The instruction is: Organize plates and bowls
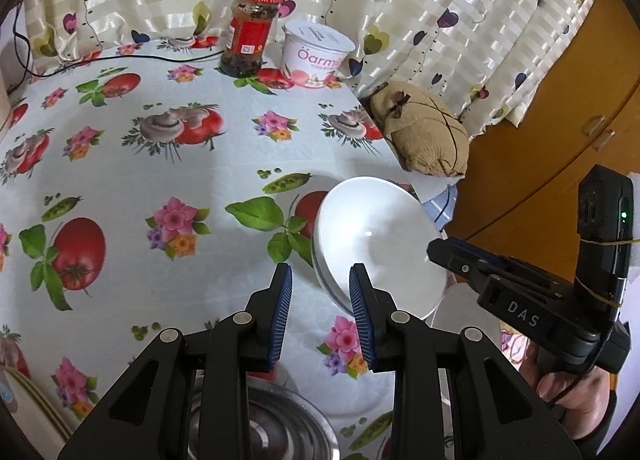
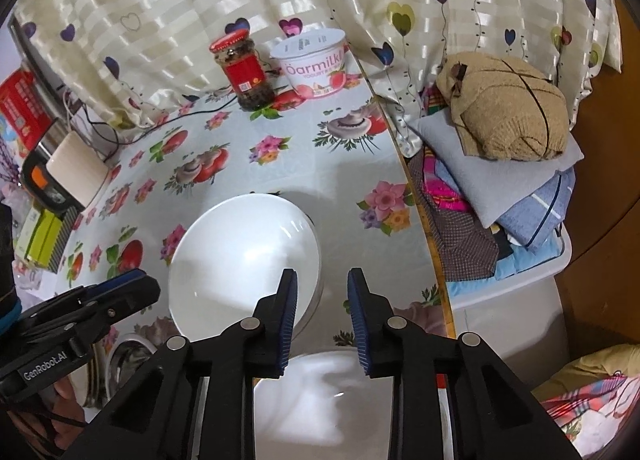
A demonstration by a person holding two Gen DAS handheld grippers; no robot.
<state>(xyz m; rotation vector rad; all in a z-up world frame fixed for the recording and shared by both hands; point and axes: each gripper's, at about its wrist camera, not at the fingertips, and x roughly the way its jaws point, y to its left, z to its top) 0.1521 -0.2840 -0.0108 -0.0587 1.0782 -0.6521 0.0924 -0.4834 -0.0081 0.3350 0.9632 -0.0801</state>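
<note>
A white bowl [image 1: 380, 244] sits tilted on the flowered tablecloth, just ahead and right of my open, empty left gripper [image 1: 322, 316]. In the right wrist view the same bowl [image 2: 244, 256] lies ahead and left of my open, empty right gripper [image 2: 323, 316]; its left fingertip overlaps the bowl's near rim. The right gripper's body [image 1: 520, 292] shows beside the bowl in the left view. A second white bowl or plate [image 2: 320, 400] lies below the right gripper. A steel bowl [image 1: 272, 428] sits under the left gripper.
A red-lidded jar [image 1: 252, 36] and a yogurt tub [image 1: 316, 56] stand at the table's far edge by the curtain. A tan cushion [image 2: 508, 108] on folded cloths lies off the right table edge. Boxes and a cable [image 2: 52, 164] crowd the left.
</note>
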